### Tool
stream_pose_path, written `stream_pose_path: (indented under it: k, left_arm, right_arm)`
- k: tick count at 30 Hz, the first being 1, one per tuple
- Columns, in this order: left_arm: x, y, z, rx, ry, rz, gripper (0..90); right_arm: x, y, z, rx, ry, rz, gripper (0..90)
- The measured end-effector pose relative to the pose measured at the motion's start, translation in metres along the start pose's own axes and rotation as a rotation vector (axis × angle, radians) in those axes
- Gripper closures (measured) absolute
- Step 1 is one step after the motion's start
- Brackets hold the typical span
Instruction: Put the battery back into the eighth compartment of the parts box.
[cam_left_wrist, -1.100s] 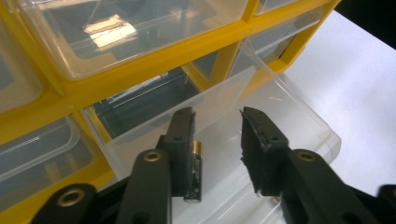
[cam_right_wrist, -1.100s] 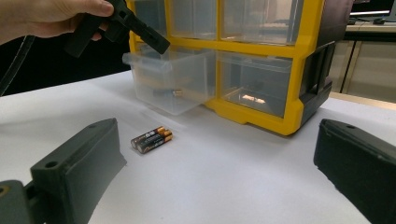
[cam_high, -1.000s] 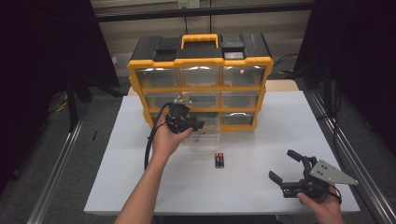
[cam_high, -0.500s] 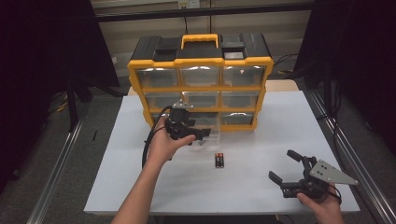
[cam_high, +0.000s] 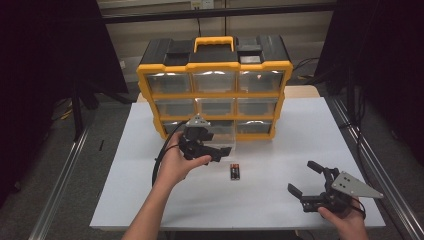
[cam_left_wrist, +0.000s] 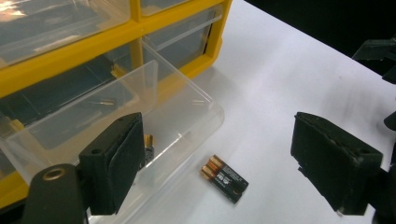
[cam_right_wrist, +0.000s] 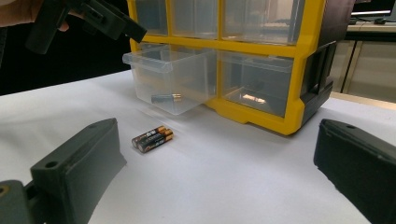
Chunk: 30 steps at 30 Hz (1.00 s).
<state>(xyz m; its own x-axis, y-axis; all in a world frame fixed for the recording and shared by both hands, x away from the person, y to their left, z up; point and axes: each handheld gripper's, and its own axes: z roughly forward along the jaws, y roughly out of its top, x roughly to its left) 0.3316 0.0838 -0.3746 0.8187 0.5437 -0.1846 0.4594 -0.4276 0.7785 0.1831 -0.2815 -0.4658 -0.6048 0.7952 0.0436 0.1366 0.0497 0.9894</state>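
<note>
A clear drawer (cam_high: 222, 146) stands pulled out of the bottom row of a yellow and black organizer (cam_high: 215, 65). One battery (cam_left_wrist: 148, 147) lies inside the drawer (cam_left_wrist: 177, 112), and it shows through the drawer wall (cam_right_wrist: 166, 97). A pair of batteries (cam_high: 235, 171) lies on the white table just in front. My left gripper (cam_high: 212, 145) hovers at the drawer's near left corner; its jaws have just been opening and hold nothing. The right gripper (cam_high: 305, 179) rests open near the table's front right, facing the battery pair (cam_right_wrist: 152, 136).
The organizer (cam_right_wrist: 261, 51) has three rows of clear drawers, the others pushed in. The white table (cam_high: 300, 130) stretches bare to the right of the organizer. Metal rails run along both sides of the table, and a black cable trails from the left gripper.
The left gripper has drawn back from over the drawer toward the person, and its jaws have spread apart. The right gripper and the battery pair have stayed put.
</note>
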Motion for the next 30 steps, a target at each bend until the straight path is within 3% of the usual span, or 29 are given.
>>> stream_pose_path:
  k: [11, 18, 19, 20, 21, 30]
  left_arm:
    - [-0.014, -0.016, 0.002, -0.019, -0.033, 0.008, 18.2]
    - [-0.020, -0.023, 0.007, 0.009, -0.026, 0.030, 20.2]
    - [-0.022, -0.025, 0.009, 0.002, 0.003, 0.025, 21.1]
    - [-0.020, -0.027, 0.011, 0.004, -0.032, 0.022, 22.2]
    - [-0.020, -0.028, 0.012, 0.011, -0.031, 0.024, 23.5]
    - [-0.022, -0.038, 0.027, 0.037, 0.010, 0.033, 38.7]
  right_arm:
    - [0.001, 0.000, 0.000, -0.001, -0.002, 0.004, 0.4]
    - [0.001, 0.000, 0.000, -0.001, 0.000, 0.000, 0.4]
    - [0.001, 0.000, 0.000, 0.001, 0.003, -0.001, 0.4]
    - [0.001, 0.001, 0.000, 0.000, 0.003, -0.001, 0.4]
    - [0.001, 0.001, 0.000, -0.001, 0.002, -0.003, 0.4]
    - [0.001, 0.001, 0.000, -0.005, 0.002, -0.002, 0.4]
